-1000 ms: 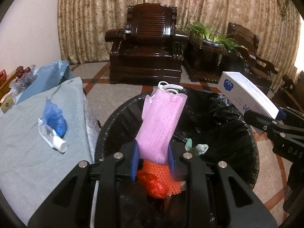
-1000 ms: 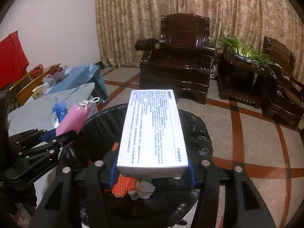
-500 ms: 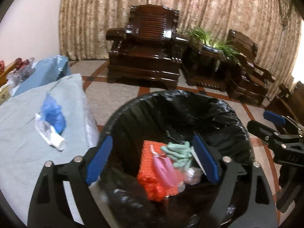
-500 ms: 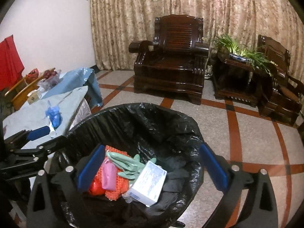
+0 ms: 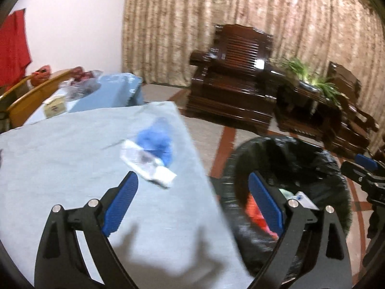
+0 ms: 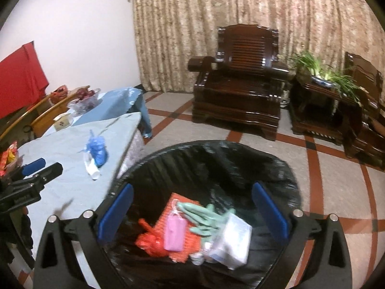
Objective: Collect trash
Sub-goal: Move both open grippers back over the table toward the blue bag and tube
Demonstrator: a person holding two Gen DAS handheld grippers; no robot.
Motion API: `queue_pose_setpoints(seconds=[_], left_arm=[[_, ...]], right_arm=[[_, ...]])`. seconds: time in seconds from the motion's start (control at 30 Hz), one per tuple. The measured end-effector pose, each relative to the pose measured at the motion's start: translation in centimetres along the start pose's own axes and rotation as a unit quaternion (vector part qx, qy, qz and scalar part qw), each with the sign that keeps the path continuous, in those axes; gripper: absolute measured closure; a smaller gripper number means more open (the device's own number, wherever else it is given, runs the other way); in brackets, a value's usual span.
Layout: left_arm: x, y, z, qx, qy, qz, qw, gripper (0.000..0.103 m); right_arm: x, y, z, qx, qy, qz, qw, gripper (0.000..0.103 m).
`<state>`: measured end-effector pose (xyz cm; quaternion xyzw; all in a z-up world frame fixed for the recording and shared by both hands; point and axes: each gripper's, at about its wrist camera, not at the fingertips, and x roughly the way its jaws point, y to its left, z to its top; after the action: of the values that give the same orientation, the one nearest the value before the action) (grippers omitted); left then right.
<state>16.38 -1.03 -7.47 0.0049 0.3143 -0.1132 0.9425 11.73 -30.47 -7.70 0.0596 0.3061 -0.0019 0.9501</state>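
Note:
A bin lined with a black bag [image 6: 276, 166] stands on the floor beside a table; it also shows in the left wrist view [image 5: 312, 161]. Inside lie a pink mask [image 6: 174, 231], a white box [image 6: 232, 240], green gloves [image 6: 204, 216] and an orange net [image 6: 166, 221]. A blue glove [image 5: 156, 139] and a squeezed white tube [image 5: 149, 166] lie on the light blue tablecloth [image 5: 60, 163]. My left gripper [image 5: 192, 204] is open and empty over the table edge, short of the tube. My right gripper [image 6: 192, 214] is open and empty above the bin.
Dark wooden armchairs [image 6: 240, 82] and a side table with a plant [image 6: 322, 72] stand by the curtain. The far table end holds a small box [image 5: 54, 106], bags of fruit [image 6: 84, 96] and wooden chair backs [image 5: 31, 96]. Tiled floor lies between them.
Both grippers opened and dropped the pink mask and the white box into the bin. My left gripper then swung left, from over the bin to over the table edge.

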Motion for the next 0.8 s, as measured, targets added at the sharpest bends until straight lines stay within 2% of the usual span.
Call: queue_pose_setpoints(seconds=[0.23, 0.43, 0.8], left_arm=[[-0.8, 5.9, 0.1, -0.025, -0.003, 0.05, 0.9984, 0.013], [-0.6, 9.3, 0.1, -0.041, 0.002, 0.077, 0.9962, 0.013], [1.5, 12.7, 0.1, -0.055, 0.012, 0.101, 0.9933, 0.013]], right_arm=[[2.0, 5.2, 1.2, -0.03, -0.003, 0.031, 0.999, 0.006], [4.3, 9.1, 2.0, -0.045, 0.0, 0.052, 0.998, 0.006], [9.3, 15.1, 2.0, -0.073, 0.025, 0.084, 0.993, 0.006]])
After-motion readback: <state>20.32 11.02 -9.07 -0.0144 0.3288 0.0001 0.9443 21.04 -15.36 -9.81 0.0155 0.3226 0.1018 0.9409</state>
